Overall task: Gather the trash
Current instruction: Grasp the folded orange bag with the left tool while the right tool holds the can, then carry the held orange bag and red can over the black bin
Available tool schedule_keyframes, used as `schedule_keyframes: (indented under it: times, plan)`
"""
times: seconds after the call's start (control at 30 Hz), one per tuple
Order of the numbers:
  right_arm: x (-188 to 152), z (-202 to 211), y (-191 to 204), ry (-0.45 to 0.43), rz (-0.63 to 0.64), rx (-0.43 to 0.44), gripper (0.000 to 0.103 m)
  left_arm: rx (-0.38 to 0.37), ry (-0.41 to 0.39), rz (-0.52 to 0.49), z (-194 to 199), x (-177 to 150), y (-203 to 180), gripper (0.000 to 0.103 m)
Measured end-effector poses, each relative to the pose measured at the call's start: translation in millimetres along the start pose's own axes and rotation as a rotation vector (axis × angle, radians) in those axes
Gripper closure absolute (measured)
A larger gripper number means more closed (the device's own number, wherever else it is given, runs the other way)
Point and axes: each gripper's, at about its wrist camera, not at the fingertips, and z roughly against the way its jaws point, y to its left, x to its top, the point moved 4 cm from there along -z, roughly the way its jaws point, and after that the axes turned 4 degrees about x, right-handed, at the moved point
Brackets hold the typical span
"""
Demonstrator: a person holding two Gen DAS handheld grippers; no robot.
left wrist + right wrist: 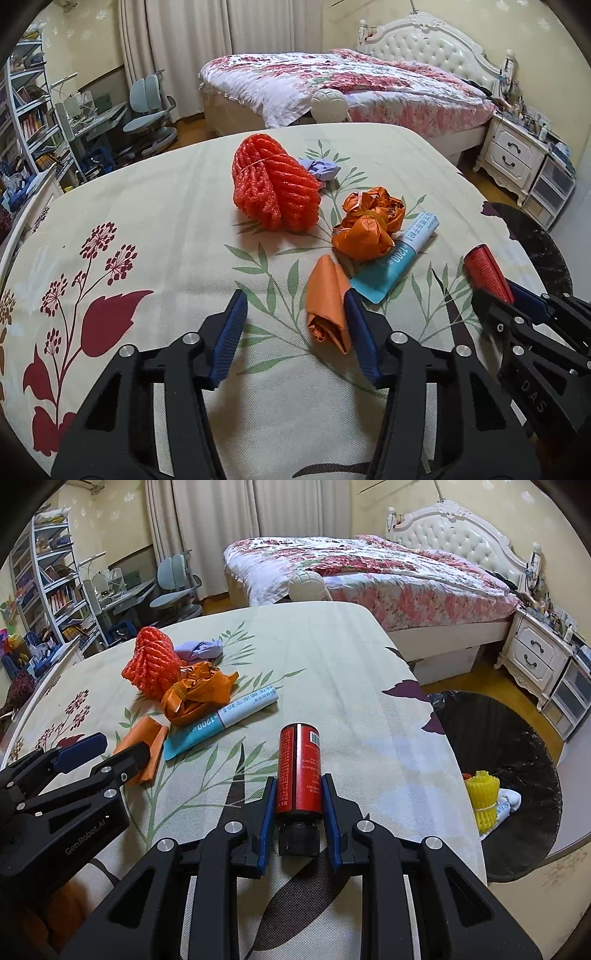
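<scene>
Six bits of trash on the surface, two more in the bin.

We count one red net (275, 186), one purple wad (320, 168), one orange bag (367, 225), one orange roll (327, 302), one blue tube (221, 722) and one red bottle (299, 771); the bin (524, 746) has one yellow net (482, 795) and one white wrapper (508, 801).

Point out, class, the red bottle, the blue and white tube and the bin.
red bottle (298, 771): right wrist view, middle of its label.
blue and white tube (221, 722): right wrist view, mid-length, where blue meets white.
bin (532, 746): right wrist view, black liner wall.
</scene>
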Motion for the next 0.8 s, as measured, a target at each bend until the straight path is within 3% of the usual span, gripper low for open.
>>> schedule_keyframes:
  times: [0.07, 0.13, 0.37, 0.8]
  plan:
    - [0, 0, 0, -0.001, -0.001, 0.002, 0.078, -0.055, -0.004, 0.000, 1, -2, -2, 0.078]
    - [0, 0, 0, -0.001, -0.001, 0.001, 0.078, -0.094, -0.002, 0.011, 2, -3, -1, 0.085]
    - [0, -1, 0, -0.002, -0.003, 0.004, 0.078, -0.109, 0.003, 0.060, 7, -8, 11, 0.086]
    - [0, -1, -2, -0.009, -0.026, 0.011, 0.078, -0.056, -0.018, 0.062, 22, -20, 25, 0.087]
